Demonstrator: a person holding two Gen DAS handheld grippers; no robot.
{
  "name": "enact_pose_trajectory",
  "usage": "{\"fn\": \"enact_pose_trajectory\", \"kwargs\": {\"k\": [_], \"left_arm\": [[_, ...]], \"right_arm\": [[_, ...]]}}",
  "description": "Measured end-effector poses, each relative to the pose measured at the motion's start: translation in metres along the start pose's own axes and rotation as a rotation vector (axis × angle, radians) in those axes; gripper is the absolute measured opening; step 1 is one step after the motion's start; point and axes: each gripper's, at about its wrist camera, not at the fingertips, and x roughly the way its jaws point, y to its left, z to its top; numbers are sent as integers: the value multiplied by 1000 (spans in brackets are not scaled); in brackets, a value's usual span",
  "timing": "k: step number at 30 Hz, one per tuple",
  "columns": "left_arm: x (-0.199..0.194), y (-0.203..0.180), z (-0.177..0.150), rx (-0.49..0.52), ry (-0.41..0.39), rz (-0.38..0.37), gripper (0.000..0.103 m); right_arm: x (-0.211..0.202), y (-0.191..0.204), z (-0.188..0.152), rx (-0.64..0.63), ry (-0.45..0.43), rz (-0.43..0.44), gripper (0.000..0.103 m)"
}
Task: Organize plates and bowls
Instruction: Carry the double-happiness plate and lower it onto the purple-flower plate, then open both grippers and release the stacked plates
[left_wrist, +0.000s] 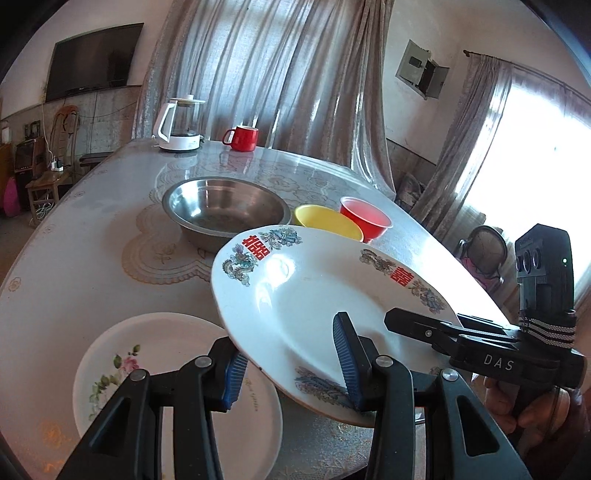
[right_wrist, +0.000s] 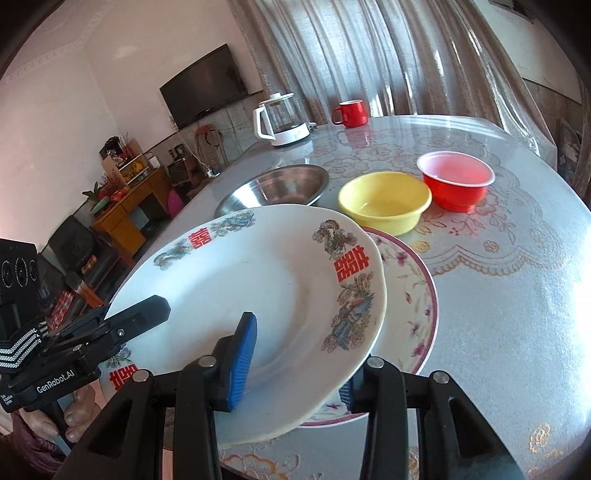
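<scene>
In the left wrist view, the left gripper is closest. Its blue pads pinch the near rim of the big white plate, one pad on top and one underneath. The plate has red signs and dragons painted on it, and it is up in the air, tilted. The right gripper holds the plate's other side. Under the left finger a flower plate lies flat on the table. Farther back sit a metal bowl, a yellow bowl and a red bowl, close together. A kettle and a red mug stand at the far edge.

In the right wrist view, the right gripper is closest, and its pads squeeze the same plate's rim. The left gripper grips the rim on the left. Below the big plate lies a pink-rimmed plate on the table.
</scene>
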Motion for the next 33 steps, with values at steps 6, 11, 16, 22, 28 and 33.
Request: {"fn": "enact_pose_trajectory", "kwargs": {"k": [6,11,16,22,28,33], "left_arm": [[23,-9,-5,3,64,-22,44],[36,-10,-7,-21,105,-20,45],[40,-5,-9,-32,124,-10,45],[39,-6,-9,-28,121,-7,46],[40,-7,-9,-18,123,-2,46],[41,-5,-11,-25,132,-8,46]], "right_arm": [[-1,-27,-12,64,21,-39,38],[3,-38,-16,96,38,-67,39],[5,-42,-19,106,43,-64,39],[5,-42,-19,109,43,-59,39],[2,-41,-21,107,43,-65,39],[-1,-41,-24,97,39,-69,39]]}}
